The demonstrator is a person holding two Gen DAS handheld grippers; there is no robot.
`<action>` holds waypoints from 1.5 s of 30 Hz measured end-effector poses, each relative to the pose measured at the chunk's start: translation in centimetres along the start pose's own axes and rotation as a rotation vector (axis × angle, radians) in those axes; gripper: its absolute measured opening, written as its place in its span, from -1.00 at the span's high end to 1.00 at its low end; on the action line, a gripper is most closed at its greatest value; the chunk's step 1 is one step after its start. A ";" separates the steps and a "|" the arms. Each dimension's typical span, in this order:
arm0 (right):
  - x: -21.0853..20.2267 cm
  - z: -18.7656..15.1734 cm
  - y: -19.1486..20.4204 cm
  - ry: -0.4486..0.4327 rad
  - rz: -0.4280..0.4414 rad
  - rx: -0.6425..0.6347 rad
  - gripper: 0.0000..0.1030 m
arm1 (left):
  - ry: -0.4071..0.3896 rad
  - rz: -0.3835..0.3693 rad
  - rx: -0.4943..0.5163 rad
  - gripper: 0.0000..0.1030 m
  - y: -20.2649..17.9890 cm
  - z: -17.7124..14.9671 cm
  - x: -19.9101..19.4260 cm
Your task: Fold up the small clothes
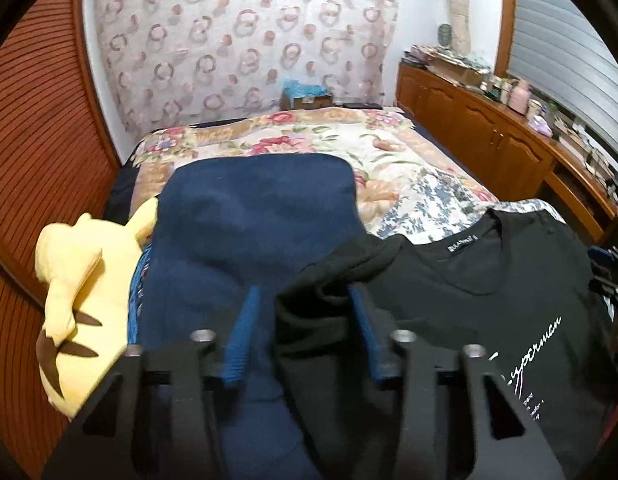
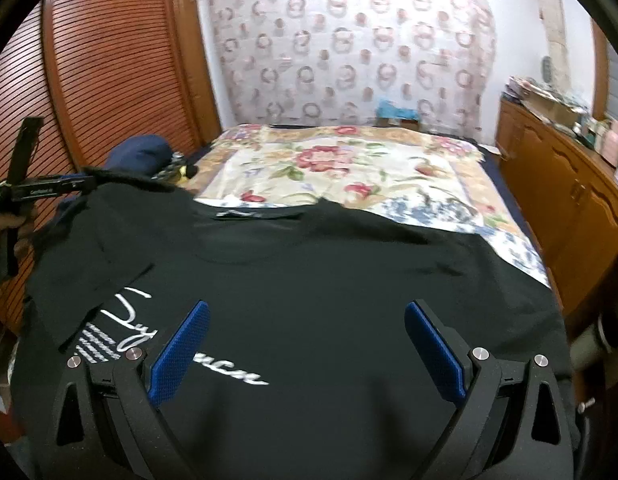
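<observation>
T-shirt (image 2: 309, 280) | left fingers (image 1: 245, 320) pinching sleeve (image 1: 329, 272) | right fingers (image 2: 185, 344) apart

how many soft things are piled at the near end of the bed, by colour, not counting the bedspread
black: 1, the t-shirt with white script print
navy: 1, the folded garment
yellow: 1, the plush toy
total: 3
A black fold of the t-shirt lies between the left tool's fingers; the right tool is open above the shirt.
</observation>
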State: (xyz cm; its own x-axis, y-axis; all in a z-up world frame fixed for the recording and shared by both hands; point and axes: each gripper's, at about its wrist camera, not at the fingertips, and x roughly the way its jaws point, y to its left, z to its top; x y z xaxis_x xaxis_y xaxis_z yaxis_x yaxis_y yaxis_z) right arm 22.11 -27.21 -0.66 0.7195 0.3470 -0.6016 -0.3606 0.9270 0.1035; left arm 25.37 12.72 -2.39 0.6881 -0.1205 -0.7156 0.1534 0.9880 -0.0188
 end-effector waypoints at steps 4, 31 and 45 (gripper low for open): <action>-0.6 -0.5 -0.8 0.004 -0.028 0.026 -0.91 | -0.023 -0.004 -0.007 0.89 0.1 0.7 -0.3; -4.1 -1.5 -1.2 0.032 -0.245 0.153 -0.91 | -0.146 -0.115 0.033 -0.49 -7.3 -1.0 -3.7; -3.2 -1.6 -1.7 0.126 -0.246 0.226 -0.56 | 0.036 -0.237 0.117 -0.49 -15.2 -5.1 1.2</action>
State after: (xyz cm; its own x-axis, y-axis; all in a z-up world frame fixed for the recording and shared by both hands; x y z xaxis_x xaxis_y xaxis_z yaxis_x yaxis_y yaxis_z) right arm 19.46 -30.11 -0.16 0.6847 0.1018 -0.7217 -0.0349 0.9936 0.1070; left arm 20.26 -1.95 -6.51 0.5976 -0.3413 -0.7255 0.3895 0.9145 -0.1094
